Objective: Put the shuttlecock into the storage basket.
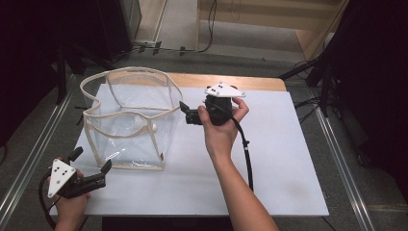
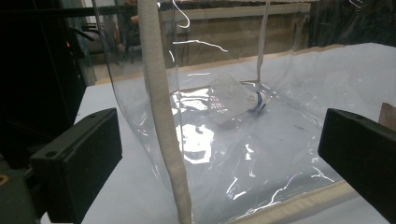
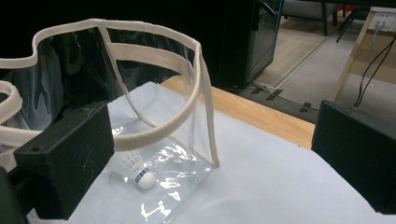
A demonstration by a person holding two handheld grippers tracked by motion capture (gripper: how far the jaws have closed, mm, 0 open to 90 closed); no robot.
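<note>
A clear plastic bag with cream fabric trim (image 1: pixel 129 120) stands open-topped on the left half of a white table top (image 1: pixel 269 159), its mouth facing up and its rim wavy. Inside it, on the bag's floor, lies a white feathered shuttlecock with a blue band round its cork (image 3: pixel 138 171), on its side; in the left gripper view the shuttlecock (image 2: pixel 236 97) shows through the transparent wall, beyond a vertical cream seam.

The left gripper (image 1: pixel 91 168) is held low at the near left corner of the table, just near and left of the bag's near corner, its two black jaws spread wide with nothing between them. The right gripper (image 1: pixel 188 112) sits just right of the bag's upper rim, gripped in the person's right hand (image 1: pixel 219 130), its jaws pointing left toward the bag; in the right gripper view they stand well apart and empty. A black cable (image 1: pixel 246 154) trails from it toward the near edge.
</note>
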